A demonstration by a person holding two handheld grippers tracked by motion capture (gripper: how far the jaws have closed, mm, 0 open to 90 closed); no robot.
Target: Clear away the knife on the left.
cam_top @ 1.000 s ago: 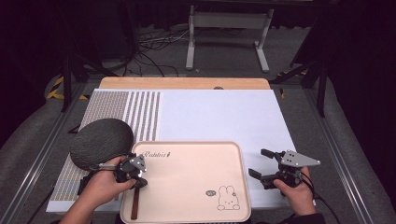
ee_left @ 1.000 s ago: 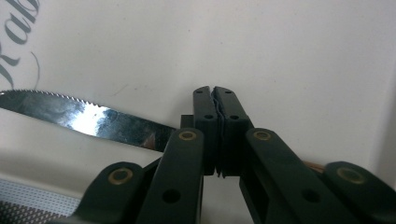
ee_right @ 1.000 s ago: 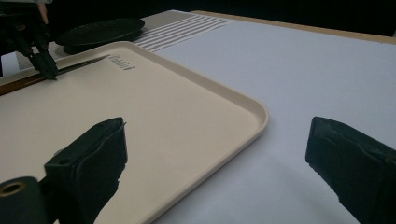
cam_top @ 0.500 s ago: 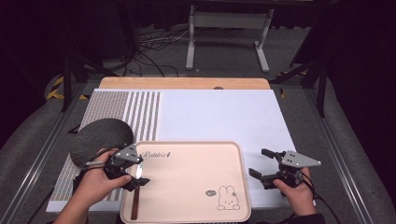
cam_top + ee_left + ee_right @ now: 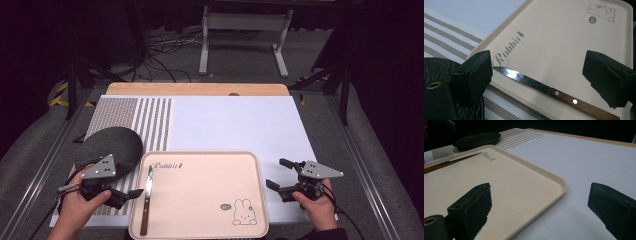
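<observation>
Now knife (image 5: 146,200) lies flat at tray's (image 5: 210,159) left edge, placing step done, I judge. My left claw (image 5: 134,193), jaws just opened, empty, beside tray. Right claw (image 5: 281,174) released at tray's right. Next: fetch another item.

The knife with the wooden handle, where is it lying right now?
In the high view the knife lies along the left edge of the beige tray, blade pointing away from the person, just right of the left gripper.
</observation>
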